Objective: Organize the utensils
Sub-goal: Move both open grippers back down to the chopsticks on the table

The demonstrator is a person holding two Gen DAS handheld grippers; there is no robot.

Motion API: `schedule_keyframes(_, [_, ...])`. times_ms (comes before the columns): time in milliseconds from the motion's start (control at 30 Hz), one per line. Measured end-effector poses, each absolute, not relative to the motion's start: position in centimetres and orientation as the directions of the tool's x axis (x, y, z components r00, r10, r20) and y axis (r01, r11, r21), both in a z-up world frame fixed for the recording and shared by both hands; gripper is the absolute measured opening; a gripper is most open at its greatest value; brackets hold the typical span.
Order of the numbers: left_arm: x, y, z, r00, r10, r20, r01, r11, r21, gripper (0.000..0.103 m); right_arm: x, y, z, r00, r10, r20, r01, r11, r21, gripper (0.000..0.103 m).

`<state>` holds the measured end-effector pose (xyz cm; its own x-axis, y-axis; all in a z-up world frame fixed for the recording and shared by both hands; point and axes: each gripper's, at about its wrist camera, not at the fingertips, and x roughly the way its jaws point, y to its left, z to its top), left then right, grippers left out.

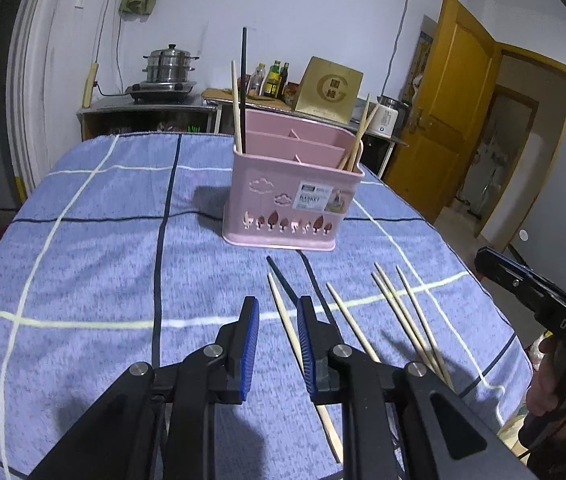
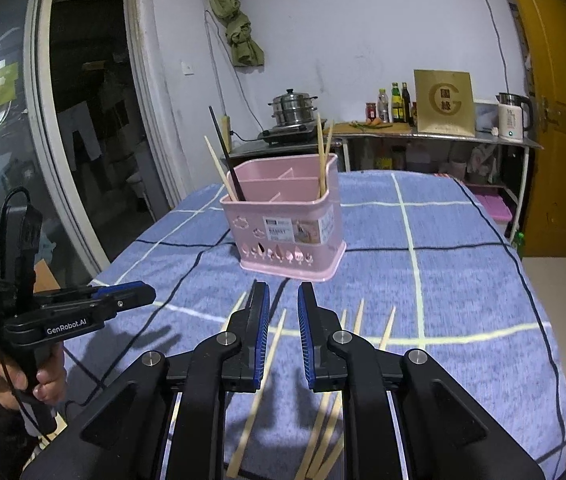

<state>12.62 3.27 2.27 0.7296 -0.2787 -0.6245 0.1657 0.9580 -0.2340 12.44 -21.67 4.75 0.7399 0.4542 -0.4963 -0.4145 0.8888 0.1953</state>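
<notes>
A pink utensil basket (image 1: pixel 291 196) stands on the blue checked tablecloth, also in the right wrist view (image 2: pixel 289 228). It holds a black chopstick (image 1: pixel 244 88) and a wooden one at its left end and two wooden ones at its right end (image 1: pixel 357 140). Several wooden chopsticks (image 1: pixel 403 316) and one black chopstick (image 1: pixel 281 280) lie loose on the cloth in front of it. My left gripper (image 1: pixel 278 312) is open and empty above the loose ones. My right gripper (image 2: pixel 283 304) is open and empty above wooden chopsticks (image 2: pixel 271 356).
The table's cloth (image 1: pixel 103 260) drops off at the left, right and near edges. Behind the table stand a counter with a steamer pot (image 1: pixel 169 66), bottles (image 1: pixel 271 78) and a gold box (image 1: pixel 329 90). A yellow door (image 1: pixel 451 92) is at the right.
</notes>
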Motion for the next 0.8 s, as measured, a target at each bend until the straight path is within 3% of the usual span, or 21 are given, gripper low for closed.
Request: schedule_keyframes(800, [18.8, 0.3, -3.7, 0.579, -0.255, -0.774, 0.117, 0.966, -0.230, 0.019, 14.9, -19.4, 0.4, 0.632, 0.443, -0.636, -0.412, 0.887, 0.208, 0.015])
